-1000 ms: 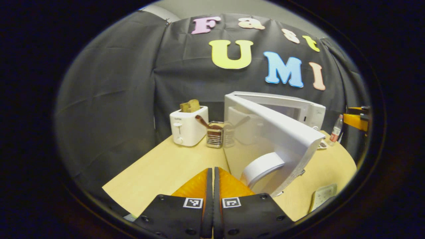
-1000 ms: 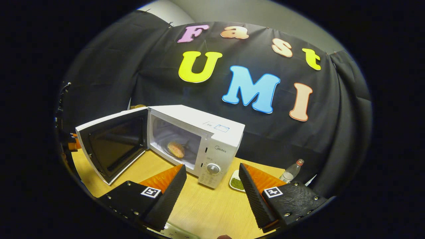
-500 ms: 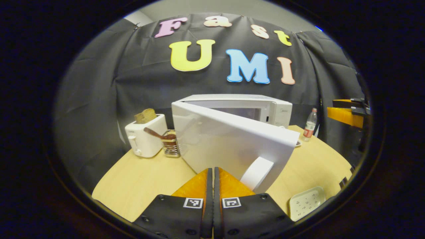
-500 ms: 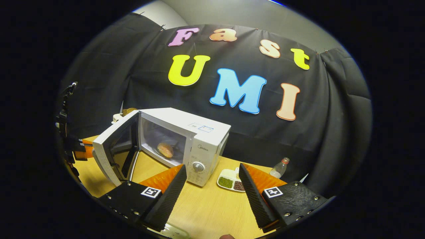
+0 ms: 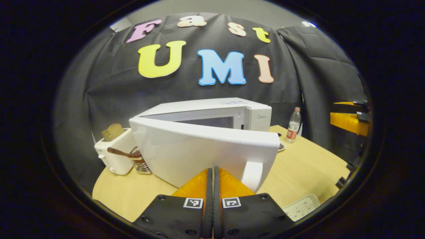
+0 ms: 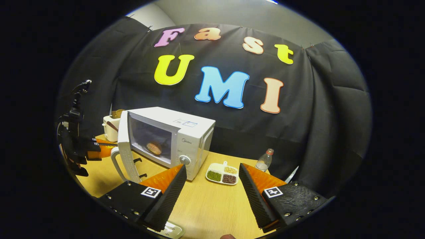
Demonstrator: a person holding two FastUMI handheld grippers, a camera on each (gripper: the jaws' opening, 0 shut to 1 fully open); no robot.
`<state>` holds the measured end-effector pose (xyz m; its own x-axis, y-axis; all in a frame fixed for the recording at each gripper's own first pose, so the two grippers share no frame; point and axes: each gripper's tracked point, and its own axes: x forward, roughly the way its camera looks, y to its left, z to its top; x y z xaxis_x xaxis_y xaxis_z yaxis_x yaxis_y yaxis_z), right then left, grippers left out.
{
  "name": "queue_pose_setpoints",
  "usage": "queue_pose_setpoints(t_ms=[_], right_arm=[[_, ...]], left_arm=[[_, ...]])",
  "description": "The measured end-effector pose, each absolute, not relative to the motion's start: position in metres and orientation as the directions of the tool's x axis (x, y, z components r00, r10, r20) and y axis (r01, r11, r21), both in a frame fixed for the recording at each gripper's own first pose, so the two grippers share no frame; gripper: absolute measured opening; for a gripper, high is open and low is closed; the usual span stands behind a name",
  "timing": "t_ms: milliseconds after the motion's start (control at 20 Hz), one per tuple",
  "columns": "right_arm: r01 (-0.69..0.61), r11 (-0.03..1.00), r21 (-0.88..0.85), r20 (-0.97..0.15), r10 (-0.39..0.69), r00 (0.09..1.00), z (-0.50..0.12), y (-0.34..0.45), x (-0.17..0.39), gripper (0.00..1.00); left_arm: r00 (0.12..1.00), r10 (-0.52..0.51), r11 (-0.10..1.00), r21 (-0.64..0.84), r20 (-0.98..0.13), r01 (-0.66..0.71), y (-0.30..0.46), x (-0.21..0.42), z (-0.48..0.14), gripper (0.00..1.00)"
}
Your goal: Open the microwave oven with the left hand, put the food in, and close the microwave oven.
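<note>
Microwave oven (image 6: 176, 139): stands toward the table's (image 6: 212, 205) back edge; food (image 6: 153, 147) inside on the turntable. Door (image 5: 202, 156): swung from wide open a second ago to roughly half shut; closing under way, latch not yet home. Left gripper (image 5: 210, 179): fingers clenched together, empty, tips against the door's outer face beside the handle (image 5: 251, 174). Right gripper (image 6: 212, 186): fingers spread, empty, held back near the front edge

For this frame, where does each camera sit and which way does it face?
Left gripper view: rides the left gripper, shut fingers against the outside of the microwave door, facing the toaster and back wall.
Right gripper view: rides the right gripper, fingers open, above the table, facing the microwave's front with food inside.
Shared: microwave, door, toaster, bottle.
</note>
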<state>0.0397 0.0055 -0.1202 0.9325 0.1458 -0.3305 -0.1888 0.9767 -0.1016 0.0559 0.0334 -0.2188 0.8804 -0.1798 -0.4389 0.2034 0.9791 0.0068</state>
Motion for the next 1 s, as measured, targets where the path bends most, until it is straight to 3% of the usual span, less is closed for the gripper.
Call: queue_pose_setpoints(t_ms=[1000], right_arm=[[-0.078,0.992,-0.098,-0.338,0.04,0.94,-0.124,-0.039,0.02,0.97]], left_arm=[[0.899,-0.214,0.977,-0.082,-0.381,0.198,-0.017,0.181,-0.212,0.07]])
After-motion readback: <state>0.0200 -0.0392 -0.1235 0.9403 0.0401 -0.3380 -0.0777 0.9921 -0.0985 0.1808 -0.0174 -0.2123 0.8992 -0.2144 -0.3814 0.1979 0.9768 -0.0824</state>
